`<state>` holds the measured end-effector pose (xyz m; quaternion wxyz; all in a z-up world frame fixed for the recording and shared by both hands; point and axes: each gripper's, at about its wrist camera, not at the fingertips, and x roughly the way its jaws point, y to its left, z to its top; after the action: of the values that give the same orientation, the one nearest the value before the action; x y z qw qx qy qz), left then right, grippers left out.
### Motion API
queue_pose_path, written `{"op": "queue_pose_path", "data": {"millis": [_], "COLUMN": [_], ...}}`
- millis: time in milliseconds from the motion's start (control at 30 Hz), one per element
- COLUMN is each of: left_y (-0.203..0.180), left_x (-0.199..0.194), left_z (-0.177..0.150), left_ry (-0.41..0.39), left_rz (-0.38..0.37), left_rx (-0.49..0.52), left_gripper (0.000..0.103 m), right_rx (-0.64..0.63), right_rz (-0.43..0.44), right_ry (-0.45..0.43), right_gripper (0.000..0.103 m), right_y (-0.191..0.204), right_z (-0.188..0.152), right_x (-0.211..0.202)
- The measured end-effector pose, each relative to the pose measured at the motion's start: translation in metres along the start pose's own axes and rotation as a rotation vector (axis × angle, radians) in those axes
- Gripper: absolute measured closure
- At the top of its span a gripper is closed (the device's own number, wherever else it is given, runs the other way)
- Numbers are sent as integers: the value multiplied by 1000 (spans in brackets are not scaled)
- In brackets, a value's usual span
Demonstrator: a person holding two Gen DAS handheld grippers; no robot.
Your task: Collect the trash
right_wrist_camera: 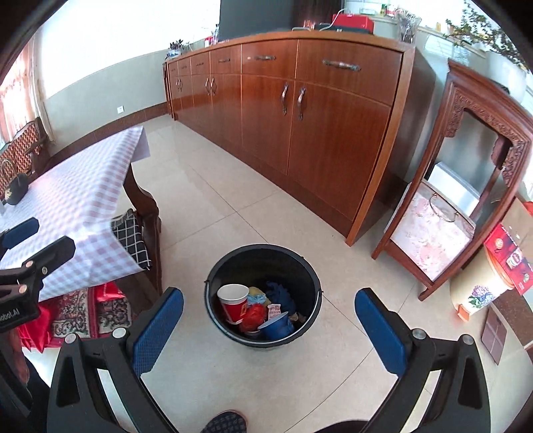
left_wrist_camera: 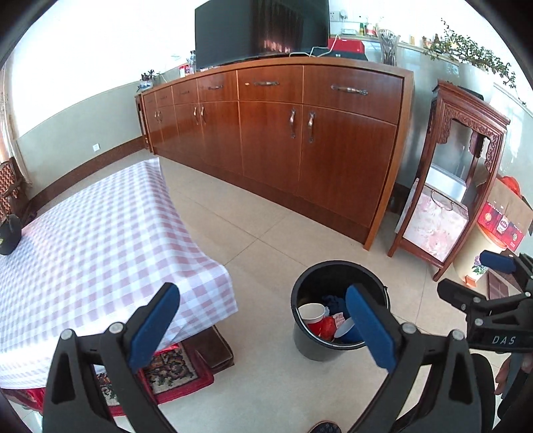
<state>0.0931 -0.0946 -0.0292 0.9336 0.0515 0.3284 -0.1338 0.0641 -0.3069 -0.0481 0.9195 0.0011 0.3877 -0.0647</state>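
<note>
A black bucket (right_wrist_camera: 263, 266) stands on the tiled floor and holds trash: a red and white paper cup (right_wrist_camera: 233, 301), a blue cup (right_wrist_camera: 276, 324), a red crumpled wrapper (right_wrist_camera: 255, 314) and blue gloves (right_wrist_camera: 279, 294). In the left wrist view the same bucket (left_wrist_camera: 336, 273) shows to the right of the table. My right gripper (right_wrist_camera: 268, 299) hangs open above the bucket's near side, with nothing between its blue pads. My left gripper (left_wrist_camera: 261, 299) is open too, empty, between the table corner and the bucket. Each gripper appears at the edge of the other's view.
A table with a pink checked cloth (left_wrist_camera: 100, 233) stands on the left, a black bag (left_wrist_camera: 10, 238) on it. A long wooden sideboard (left_wrist_camera: 283, 133) runs along the wall with a television (left_wrist_camera: 260, 30) on top. A carved wooden stand (left_wrist_camera: 449, 186) and boxes (left_wrist_camera: 503, 223) fill the right.
</note>
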Motion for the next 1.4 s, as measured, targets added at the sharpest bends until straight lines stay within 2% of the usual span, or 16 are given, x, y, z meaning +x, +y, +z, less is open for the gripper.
{"op": "queue_pose_path", "data": {"millis": [233, 467, 633, 833, 1400], "left_y": [6, 10, 15, 24, 21], "left_x": [-60, -119, -139, -146, -143], "left_z": [0, 11, 10, 5, 2], "left_ry": [-72, -184, -225, -244, -224], "left_rz": [6, 46, 50, 54, 36], "left_rx": [-27, -61, -69, -82, -81], "left_gripper": [2, 1, 1, 1, 1], "right_rx": [-13, -62, -69, -96, -103], "right_rz": [14, 5, 1, 0, 1], "right_ry": [-82, -185, -225, -241, -220], "right_gripper": [0, 0, 0, 0, 0], "right_y": [23, 27, 30, 42, 44], "right_z": [-14, -4, 3, 7, 5], "right_x": [-65, -129, -155, -168, -159]}}
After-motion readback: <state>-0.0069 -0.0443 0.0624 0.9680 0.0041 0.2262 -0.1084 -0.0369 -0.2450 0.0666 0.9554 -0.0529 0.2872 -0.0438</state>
